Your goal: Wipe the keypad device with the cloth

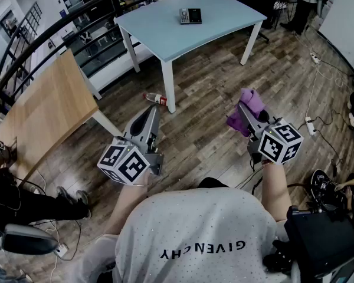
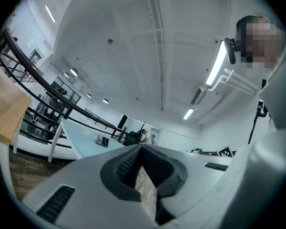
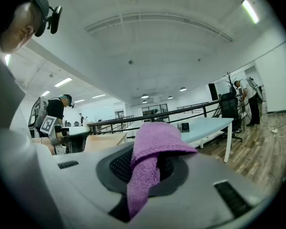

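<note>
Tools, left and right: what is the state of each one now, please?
Left tool: closed, with nothing between its jaws.
Right tool: closed on the purple cloth.

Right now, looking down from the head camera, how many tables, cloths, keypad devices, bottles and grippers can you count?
tables: 2, blue table and wooden table
purple cloth: 1
keypad device: 1
bottle: 1
grippers: 2, left gripper and right gripper
Total: 7
</note>
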Demonstrator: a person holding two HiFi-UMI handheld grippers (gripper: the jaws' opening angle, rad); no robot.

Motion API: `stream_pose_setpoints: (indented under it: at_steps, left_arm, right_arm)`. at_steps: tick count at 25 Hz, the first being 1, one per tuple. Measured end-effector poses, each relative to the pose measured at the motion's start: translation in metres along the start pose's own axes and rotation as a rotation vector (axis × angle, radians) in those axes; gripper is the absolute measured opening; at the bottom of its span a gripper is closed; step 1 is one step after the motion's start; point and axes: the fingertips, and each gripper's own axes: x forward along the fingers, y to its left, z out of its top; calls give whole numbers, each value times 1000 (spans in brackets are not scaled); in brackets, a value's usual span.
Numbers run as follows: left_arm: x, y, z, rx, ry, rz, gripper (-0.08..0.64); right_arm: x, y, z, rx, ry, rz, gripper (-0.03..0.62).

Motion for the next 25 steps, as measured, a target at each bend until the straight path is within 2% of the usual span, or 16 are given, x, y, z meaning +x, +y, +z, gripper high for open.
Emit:
stream_pose_setpoints:
  at_steps: [10, 13, 16, 19, 25]
  left_arm:
    - [48, 26, -5, -21, 12, 18, 0]
    - [76, 36, 2, -9, -5, -6, 0]
    - [109, 50, 16, 14, -63, 11, 0]
    - [150, 62, 26, -29, -110, -3, 0]
    - [235, 87, 16, -31, -60, 17, 0]
  right_arm:
    - [33, -45, 6, 13, 10, -6, 44]
    - [58, -68, 22, 19, -27, 6, 46]
    - [88, -98, 42, 9, -54, 13, 46]
    - [117, -133, 65, -12, -71, 30, 46]
    - [168, -202, 103, -29, -101, 47, 46]
